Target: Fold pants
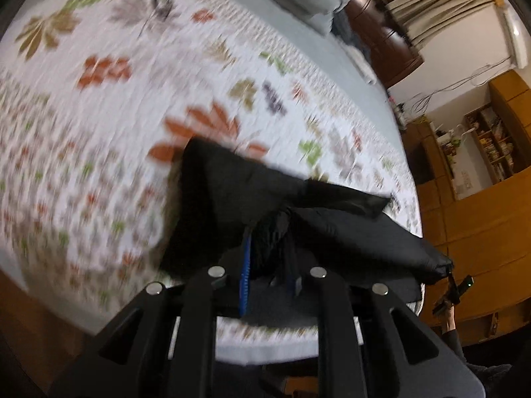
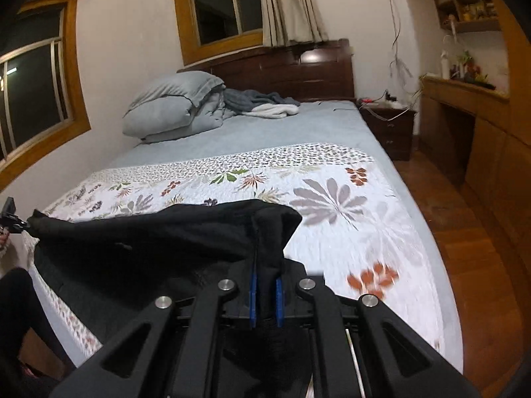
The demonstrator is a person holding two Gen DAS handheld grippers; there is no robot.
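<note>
Two tools have the black pants between them, so I judge the fold under way, not finished. From the left wrist view, my left tool is clamped on a bunched edge of the pants, which hang lifted over the leaf-print quilt; the picture is smeared, and the right tool shows far off at the other corner. From the right wrist view, my right tool pinches a fold of the pants, stretched across the near edge of the bed toward the left tool. Laying down and smoothing remain.
</note>
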